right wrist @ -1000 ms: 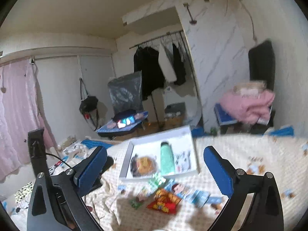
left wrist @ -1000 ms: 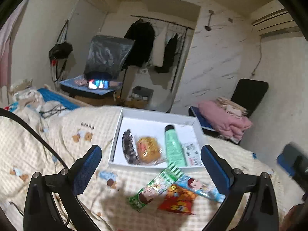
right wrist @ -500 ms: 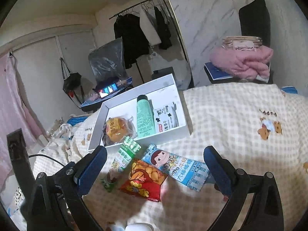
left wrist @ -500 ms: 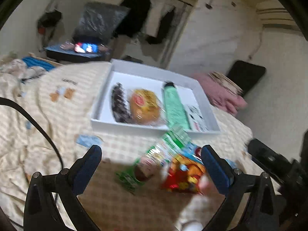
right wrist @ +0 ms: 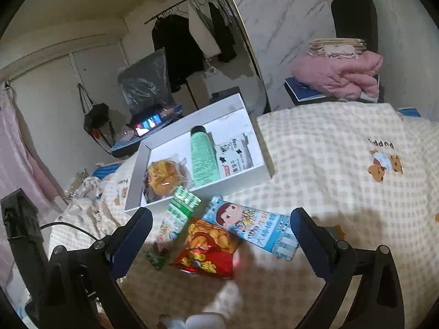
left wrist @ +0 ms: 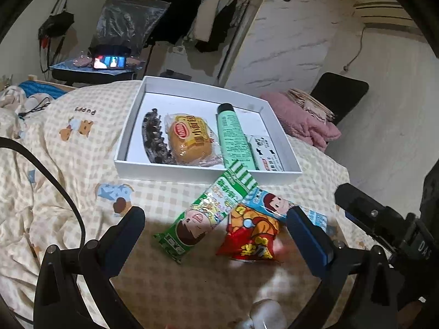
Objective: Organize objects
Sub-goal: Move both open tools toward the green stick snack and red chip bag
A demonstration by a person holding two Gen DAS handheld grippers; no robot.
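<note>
A white box (left wrist: 175,170) (right wrist: 236,185) lies on the checked bedspread, holding a dark hair claw (left wrist: 154,139), a wrapped bun (left wrist: 190,140) (right wrist: 162,179), a green tube (left wrist: 233,137) (right wrist: 203,159) and a small white packet (left wrist: 267,153) (right wrist: 233,159). In front of the box lie a green snack pack (left wrist: 208,211) (right wrist: 177,216), a red snack bag (left wrist: 251,237) (right wrist: 208,249) and a blue snack pack (left wrist: 277,203) (right wrist: 252,226). My left gripper (left wrist: 215,235) hovers open above the green and red packs. Over the red bag and blue pack, my right gripper (right wrist: 221,235) is open and empty.
Beyond the bed's far edge a chair carries a folded pink blanket (left wrist: 304,122) (right wrist: 337,74). A low stand with a lit phone (left wrist: 108,61) and a clothes rack (right wrist: 192,35) sit behind the box. A black cable (left wrist: 46,175) crosses the bedspread at left.
Both grippers have dropped lower and tilted down toward the snack packs in front of the box, which now look larger. Nothing on the bed has shifted.
</note>
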